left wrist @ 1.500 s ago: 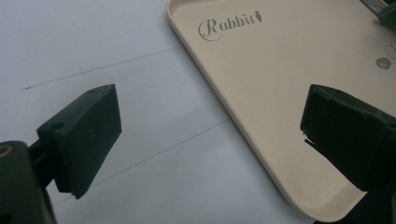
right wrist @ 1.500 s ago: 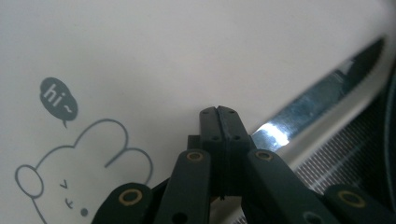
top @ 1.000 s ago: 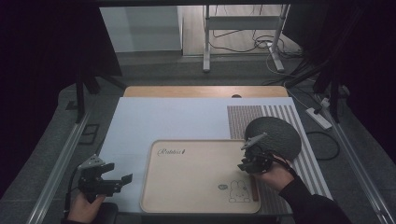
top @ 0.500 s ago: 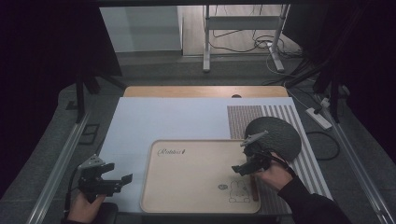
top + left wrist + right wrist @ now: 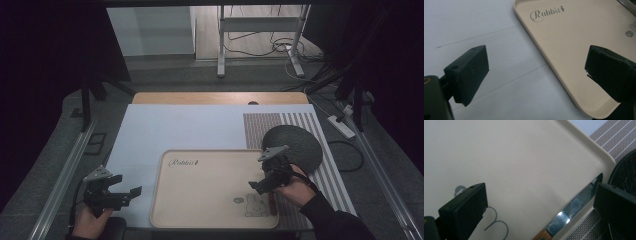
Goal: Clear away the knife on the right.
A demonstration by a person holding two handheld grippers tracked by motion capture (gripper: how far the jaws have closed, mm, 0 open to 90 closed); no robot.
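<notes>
My right gripper hangs over the tray's right part, jaws spread wide, gripping nothing. Knife lies w/ its blade on the tray's right rim, wooden handle end toward me, tip near the dark round plate, which sits on the striped mat. My left gripper is off the tray's left edge above the white sheet, jaws apart too, nothing in them.
</notes>
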